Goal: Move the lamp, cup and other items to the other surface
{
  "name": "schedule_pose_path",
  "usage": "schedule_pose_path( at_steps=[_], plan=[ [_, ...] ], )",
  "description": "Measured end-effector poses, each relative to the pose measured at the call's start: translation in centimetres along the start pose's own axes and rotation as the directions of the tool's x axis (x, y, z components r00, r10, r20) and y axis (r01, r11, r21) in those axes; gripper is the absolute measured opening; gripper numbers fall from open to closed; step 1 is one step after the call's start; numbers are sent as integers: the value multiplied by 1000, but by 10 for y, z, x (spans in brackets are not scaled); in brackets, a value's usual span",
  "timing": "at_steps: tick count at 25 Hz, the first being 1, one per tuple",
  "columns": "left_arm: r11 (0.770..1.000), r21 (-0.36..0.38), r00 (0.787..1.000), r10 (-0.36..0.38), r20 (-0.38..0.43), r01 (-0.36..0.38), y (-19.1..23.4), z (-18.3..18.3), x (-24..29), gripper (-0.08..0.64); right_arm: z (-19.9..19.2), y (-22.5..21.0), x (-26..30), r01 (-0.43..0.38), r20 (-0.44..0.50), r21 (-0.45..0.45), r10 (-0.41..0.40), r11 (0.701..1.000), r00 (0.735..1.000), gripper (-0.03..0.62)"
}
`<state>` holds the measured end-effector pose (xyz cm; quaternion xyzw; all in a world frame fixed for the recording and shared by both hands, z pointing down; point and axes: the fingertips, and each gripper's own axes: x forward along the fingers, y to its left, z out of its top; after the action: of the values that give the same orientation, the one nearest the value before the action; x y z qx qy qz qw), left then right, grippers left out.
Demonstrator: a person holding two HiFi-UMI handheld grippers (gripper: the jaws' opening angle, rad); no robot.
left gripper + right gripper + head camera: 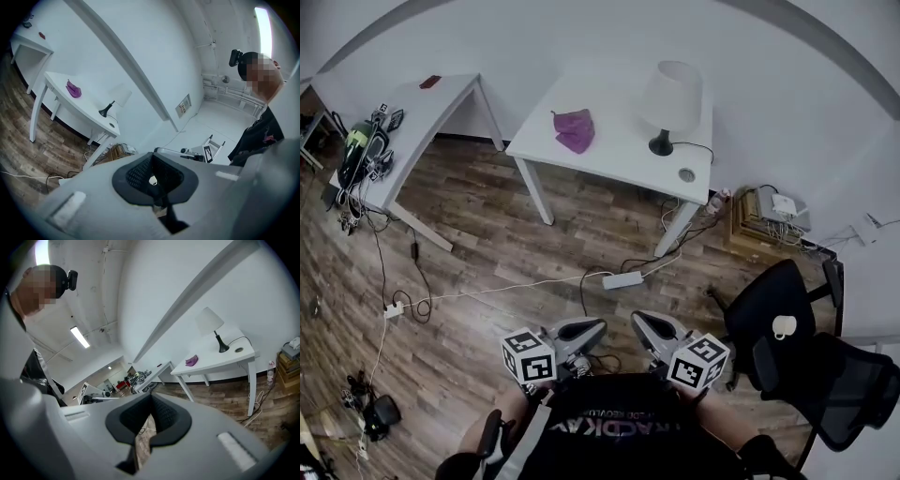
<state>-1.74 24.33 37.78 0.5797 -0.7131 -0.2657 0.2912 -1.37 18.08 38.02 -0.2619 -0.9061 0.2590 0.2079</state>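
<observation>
Landmark: white table. Lamp stood upright on the table's back-right part, w/ white shade, black base and a black cord running twd the table's right edge. Purple cloth lay crumpled on the table, left of the lamp & well apart from it. A small round grey thing sat at the table's front-right corner, just in front of the lamp base; couldn't tell what it was. Cup, white, sat on the seat of a black chair, well in front of the table & off to its right.

Both grippers hung low in the head view, well in front of the table, close to the person, side by side w/ tips near each other. L gripper: jaws clenched, pad tips meeting, nothing gripped. In its own view the distant cup showed only thru the slot below the tips. R gripper: jaws also clamped together, empty, w/ wood floor visible thru the slot.

Other bits: a 2nd white desk stood left of the table, w/ a small dark-red item on it & a heap of gear at its near end. A white power strip lay on the floor in front of the table, btwn table & grippers. A wooden box w/ cables sat on the floor just right of the table.
</observation>
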Motion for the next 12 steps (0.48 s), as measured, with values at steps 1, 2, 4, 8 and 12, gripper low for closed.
schedule_pose_path(
  at_steps=[1, 2, 4, 8, 12],
  plan=[
    [1000, 4, 1000, 4, 1, -4, 1, 1, -4, 3, 0, 1, 2, 3, 8, 8, -3, 1000, 1000, 5],
    [1000, 8, 1000, 7, 1, -7, 2, 2, -9, 3, 0, 2, 3, 6, 17, 15, -7, 1000, 1000, 5],
    [1000, 15, 1000, 11, 0, -11, 4, 4, -17, 3, -2, 4, 6, 10, 30, 27, -11, 1000, 1000, 5],
    [1000, 20, 1000, 14, -6, -14, 8, 4, -30, 3, -8, 15, 15, -3, 39, 28, 2, 1000, 999, 5],
    [1000, 23, 1000, 7, -17, -6, 10, 4, -36, 3, -13, 20, 18, 0, 46, 18, -1, 1000, 999, 5]
  ],
)
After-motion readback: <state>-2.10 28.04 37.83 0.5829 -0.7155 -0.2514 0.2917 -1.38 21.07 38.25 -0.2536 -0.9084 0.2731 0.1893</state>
